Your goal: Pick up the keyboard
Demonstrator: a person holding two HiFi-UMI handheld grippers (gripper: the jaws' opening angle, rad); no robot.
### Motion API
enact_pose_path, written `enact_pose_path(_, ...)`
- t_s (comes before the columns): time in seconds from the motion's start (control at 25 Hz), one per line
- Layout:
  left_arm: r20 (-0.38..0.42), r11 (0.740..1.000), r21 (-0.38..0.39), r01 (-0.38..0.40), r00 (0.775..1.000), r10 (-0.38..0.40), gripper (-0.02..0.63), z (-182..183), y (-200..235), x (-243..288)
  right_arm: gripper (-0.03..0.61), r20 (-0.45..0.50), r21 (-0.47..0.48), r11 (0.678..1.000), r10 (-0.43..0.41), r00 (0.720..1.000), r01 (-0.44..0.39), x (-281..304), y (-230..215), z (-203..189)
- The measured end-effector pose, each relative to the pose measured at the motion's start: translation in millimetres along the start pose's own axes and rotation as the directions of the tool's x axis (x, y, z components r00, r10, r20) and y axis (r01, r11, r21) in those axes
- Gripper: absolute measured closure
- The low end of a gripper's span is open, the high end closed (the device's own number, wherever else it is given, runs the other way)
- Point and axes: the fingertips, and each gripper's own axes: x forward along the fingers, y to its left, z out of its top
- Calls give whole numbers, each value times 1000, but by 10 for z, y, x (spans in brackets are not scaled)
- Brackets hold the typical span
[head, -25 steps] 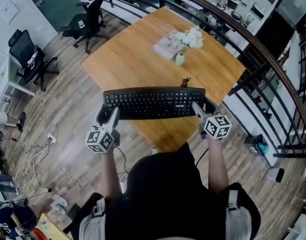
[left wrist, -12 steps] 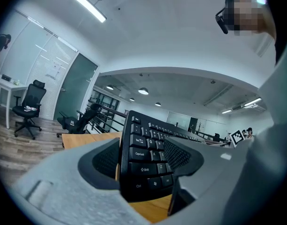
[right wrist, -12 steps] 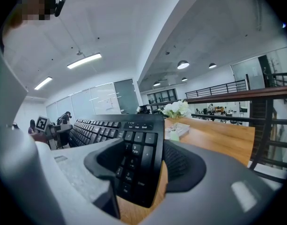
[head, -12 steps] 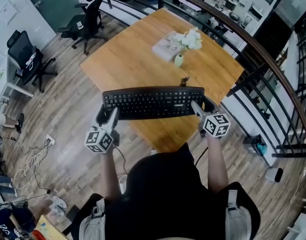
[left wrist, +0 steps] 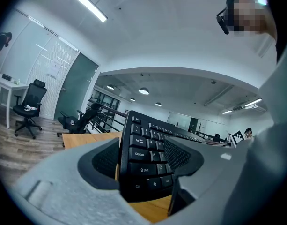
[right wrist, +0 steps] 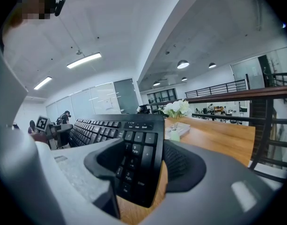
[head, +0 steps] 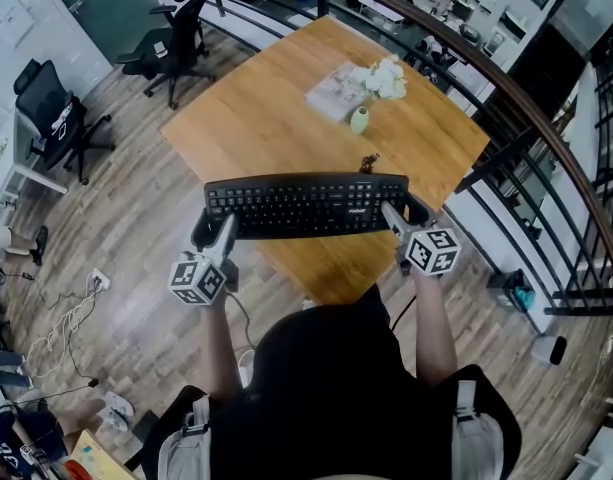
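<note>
This is a two-ended carry, so evenness matters most. Both ends should rise at the same rate, with the board level and untwisted, and with enough squeeze that its slim edges do not slip from the pads. Pulling the ends apart or pushing them together would probably bow it or loosen the hold. A straight upward move off the wooden bench (head: 276,108) looks safest.

The left hand-held gripper (left wrist: 144,161) is pinching the left short end of the black rectangular plastic keyboard (head: 306,206), one jaw on the key face by the Ctrl and Shift keys and the other on the underside. The right hand-held gripper (right wrist: 142,170) is clamped the same way on the right short end, over the number pad. The keyboard spans the gap between the two, running from each toward the other, over the bench's near corner. I cannot tell whether it is clear of the wood. A small green vase of white flowers (head: 363,116) stands well beyond both grippers.
</note>
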Motion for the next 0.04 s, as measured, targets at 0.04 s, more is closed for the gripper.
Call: enact_pose_path(0.04, 1, 1000, 0, 0, 1000, 0, 316, -1, -6, -4, 313, 0, -1, 1000, 1, 1000, -1, -1, 6, -1)
